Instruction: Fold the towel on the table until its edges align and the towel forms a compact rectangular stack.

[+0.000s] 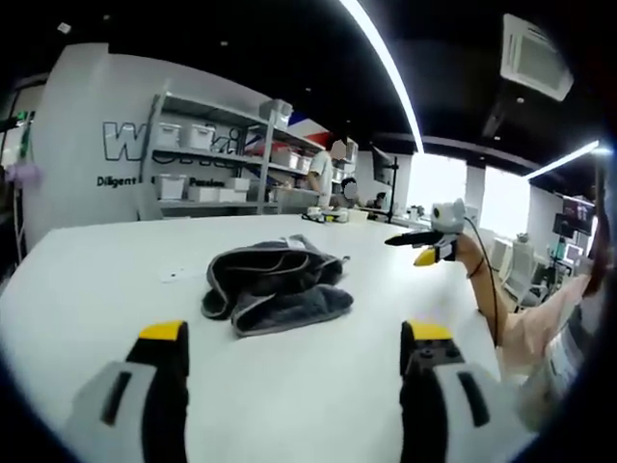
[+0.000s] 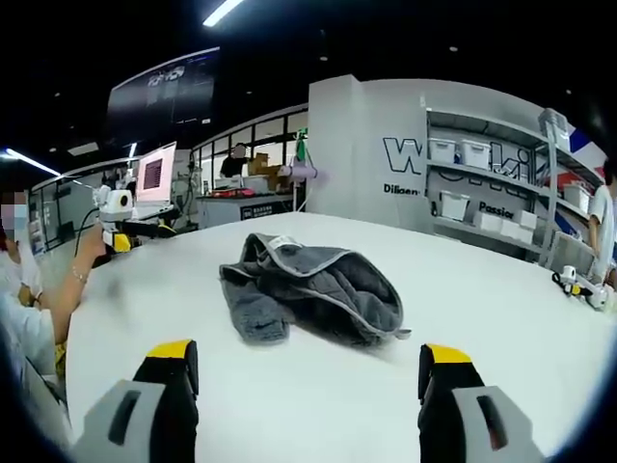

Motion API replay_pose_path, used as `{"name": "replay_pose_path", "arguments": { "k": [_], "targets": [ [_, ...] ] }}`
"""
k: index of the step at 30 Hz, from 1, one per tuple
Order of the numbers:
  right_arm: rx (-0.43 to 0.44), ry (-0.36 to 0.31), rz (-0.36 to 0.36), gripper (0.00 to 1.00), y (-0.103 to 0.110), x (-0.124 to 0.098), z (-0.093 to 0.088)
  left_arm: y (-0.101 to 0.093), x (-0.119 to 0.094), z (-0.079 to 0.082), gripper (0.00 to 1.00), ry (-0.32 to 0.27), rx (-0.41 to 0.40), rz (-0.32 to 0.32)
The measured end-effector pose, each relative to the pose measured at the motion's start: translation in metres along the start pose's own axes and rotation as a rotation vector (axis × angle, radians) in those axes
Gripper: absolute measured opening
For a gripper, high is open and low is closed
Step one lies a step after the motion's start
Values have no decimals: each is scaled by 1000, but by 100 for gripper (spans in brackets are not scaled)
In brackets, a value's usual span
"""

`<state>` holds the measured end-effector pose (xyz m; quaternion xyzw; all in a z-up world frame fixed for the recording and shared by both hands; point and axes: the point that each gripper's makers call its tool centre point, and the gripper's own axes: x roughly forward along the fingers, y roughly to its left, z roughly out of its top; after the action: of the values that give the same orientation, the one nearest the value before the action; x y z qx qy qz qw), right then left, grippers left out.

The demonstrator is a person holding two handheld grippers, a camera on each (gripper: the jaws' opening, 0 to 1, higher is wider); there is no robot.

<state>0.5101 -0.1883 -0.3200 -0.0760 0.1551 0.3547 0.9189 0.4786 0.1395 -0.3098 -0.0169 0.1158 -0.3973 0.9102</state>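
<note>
A dark grey towel (image 1: pixel 275 285) lies crumpled in a loose heap on the white table (image 1: pixel 116 280), with a small white label showing on top. My left gripper (image 1: pixel 294 333) is open, its yellow-tipped jaws standing wide apart short of the towel with nothing between them. In the left gripper view, a hand holds the right gripper (image 1: pixel 429 241) above the table's far right side. From the other side, the towel (image 2: pixel 308 285) sits ahead of my right gripper (image 2: pixel 307 352), which is also open and apart from the cloth. The left gripper (image 2: pixel 120 227) shows at the left, held by a hand.
Grey shelves with white bins (image 1: pixel 207 159) stand against the wall behind the table. Small items (image 2: pixel 578 285) sit near the table's far edge. A person's sleeve and arm (image 2: pixel 39 309) reach along the table's side. Desks with monitors (image 2: pixel 154 178) stand beyond.
</note>
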Motion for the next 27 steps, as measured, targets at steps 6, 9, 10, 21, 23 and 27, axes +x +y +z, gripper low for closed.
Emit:
{"name": "replay_pose_path", "arguments": {
  "k": [6, 9, 10, 21, 23, 27],
  "targets": [
    [3, 2, -4, 99, 1, 0, -1, 1, -1, 0, 95, 2, -1, 1],
    [0, -3, -3, 99, 2, 0, 1, 1, -3, 2, 95, -6, -3, 1],
    [0, -5, -4, 99, 1, 0, 1, 1, -3, 2, 95, -6, -3, 1],
    [-31, -27, 18, 96, 10, 4, 10, -4, -5, 0, 95, -5, 3, 2],
    [-63, -55, 13, 89, 12, 7, 16, -4, -6, 0, 95, -7, 3, 3],
    [-113, -23, -10, 84, 10, 16, 15, -3, -6, 1, 95, -6, 2, -1]
  ]
}}
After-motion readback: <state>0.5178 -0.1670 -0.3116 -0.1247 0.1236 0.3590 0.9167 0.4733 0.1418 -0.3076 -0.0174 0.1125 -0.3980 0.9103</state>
